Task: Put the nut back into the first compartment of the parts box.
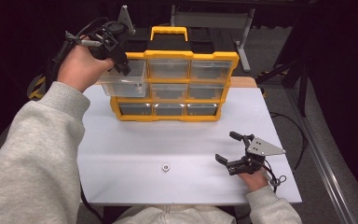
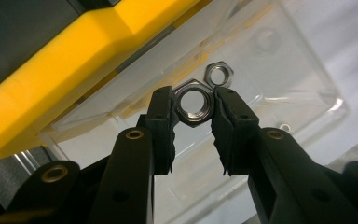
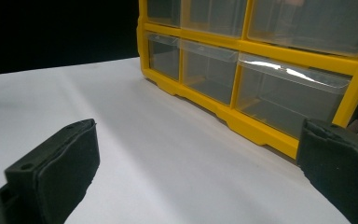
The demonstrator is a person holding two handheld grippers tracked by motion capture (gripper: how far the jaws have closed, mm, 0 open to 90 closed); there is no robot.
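A yellow organizer (image 1: 177, 56) with clear drawers stands at the back of the white table (image 1: 121, 149). Its top-left drawer (image 1: 123, 84) is pulled out. My left gripper (image 1: 121, 65) hangs over that drawer, shut on a steel hex nut (image 2: 194, 103). Inside the drawer (image 2: 279, 74) lies a second nut (image 2: 219, 74) just beyond the held one. Another small nut (image 1: 166, 167) lies on the table near the front. My right gripper (image 1: 228, 148) rests open near the table's front right, facing the organizer (image 3: 261, 126), nothing between its pads (image 3: 65, 172).
A metal frame and cables stand behind and to the right of the table. The organizer's other drawers (image 1: 182, 70) are shut. A black cable (image 1: 293, 130) trails off the table's right edge.
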